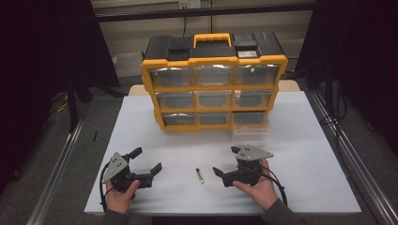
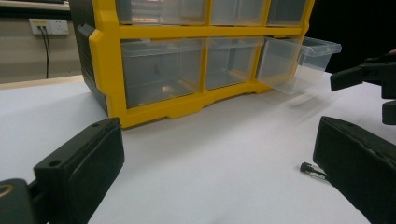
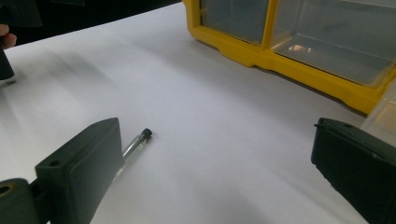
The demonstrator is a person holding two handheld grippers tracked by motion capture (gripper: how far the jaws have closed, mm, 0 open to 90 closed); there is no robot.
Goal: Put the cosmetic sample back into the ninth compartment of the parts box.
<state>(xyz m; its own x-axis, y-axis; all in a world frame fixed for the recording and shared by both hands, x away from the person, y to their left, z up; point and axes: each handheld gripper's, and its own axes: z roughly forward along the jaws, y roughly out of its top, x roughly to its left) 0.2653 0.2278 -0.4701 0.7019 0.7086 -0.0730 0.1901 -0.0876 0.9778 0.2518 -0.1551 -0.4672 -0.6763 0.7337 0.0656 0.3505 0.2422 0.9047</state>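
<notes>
One small vial (image 1: 200, 176), clear with a dark cap, lies flat on the white table (image 1: 305, 154), well clear of the organizer (image 1: 213, 79) and between the two grippers. It rests on its side, cap end pointing away from the person, so its long body is offered crosswise to jaws that come in from either flank. In the right gripper view the vial (image 3: 133, 145) lies just beside the near jaw, partly hidden behind it; in the left gripper view its capped end (image 2: 312, 170) peeps out beside the far jaw.

Right gripper (image 1: 222, 172): jaws spread wide, grasping nothing, tilted low toward the vial and nearer to it than its partner. The stance suggests it is the one meant to pick the vial up. Left gripper (image 1: 149, 161): jaws likewise parted and empty, resting farther off on the table, probably waiting in reserve or ready to steady something.

Beyond them stands the yellow organizer, three rows of clear drawers, handle on top. Its bottom drawer (image 1: 251, 123) on the person's right is pulled out and looks empty; the others sit flush. In the left gripper view this drawer (image 2: 299, 63) juts forward over the table. Left open on the right gripper's side, it is the likely destination for the vial, a short lift and carry away.
</notes>
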